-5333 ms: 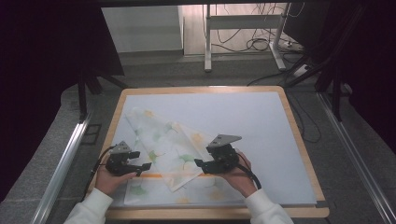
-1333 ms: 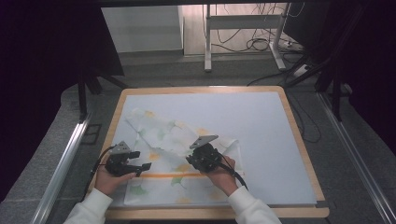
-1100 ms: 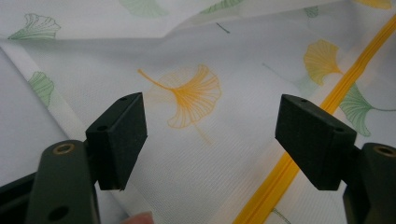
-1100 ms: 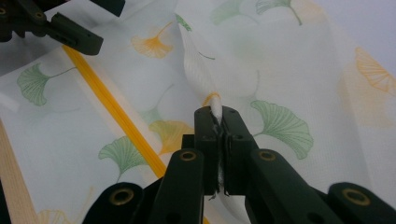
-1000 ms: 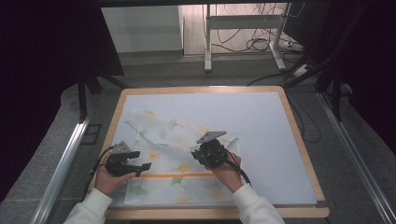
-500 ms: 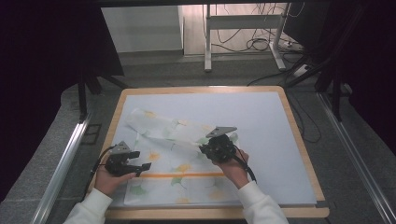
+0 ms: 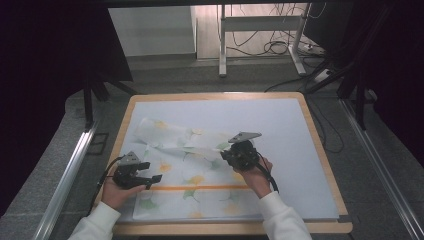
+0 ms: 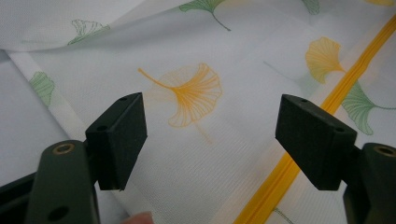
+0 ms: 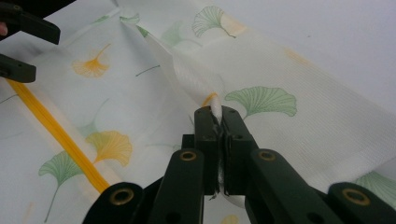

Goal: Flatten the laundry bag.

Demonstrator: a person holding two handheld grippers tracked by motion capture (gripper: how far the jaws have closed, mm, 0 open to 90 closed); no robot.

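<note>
Cloth (image 7: 192, 175) edge pinched in right gripper (image 9: 218, 122) — bare table (image 7: 295, 135) beyond (far side).

Thin matt woven cloth (image 7: 195, 175) on a wood-rimmed table (image 7: 327, 165).

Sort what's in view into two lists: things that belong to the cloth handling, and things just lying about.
Part of the job:
- leaf-print cloth with its orange stripe
- right gripper, shut on a pinched fold of the cloth
- left gripper, open above the cloth
- table that the cloth lies on

Just lying about:
- cables on the floor beyond the table
- metal stand
</note>
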